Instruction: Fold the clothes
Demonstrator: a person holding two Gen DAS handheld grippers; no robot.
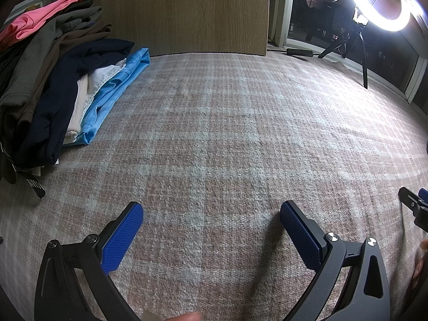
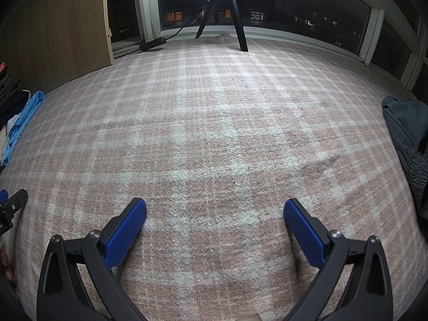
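Note:
My left gripper (image 1: 211,208) is open above the pink plaid blanket (image 1: 227,123), with nothing between its blue pads. A stack of folded clothes (image 1: 48,80) lies at the left, with a light blue garment (image 1: 115,85) at its near edge, a navy one beside it and a pink one (image 1: 40,16) at the far end. My right gripper (image 2: 215,206) is open too, over bare blanket (image 2: 214,123). A crumpled dark grey garment (image 2: 406,139) lies at the right edge of the right wrist view. The light blue garment (image 2: 21,123) shows at that view's left edge.
A wooden panel (image 1: 182,10) stands behind the blanket. A ring light (image 1: 385,5) on a tripod (image 2: 230,8) stands by the dark window (image 2: 294,0), with a cable and a black power block (image 2: 152,43) on the sill. The other gripper's tip (image 1: 413,203) shows at the right edge.

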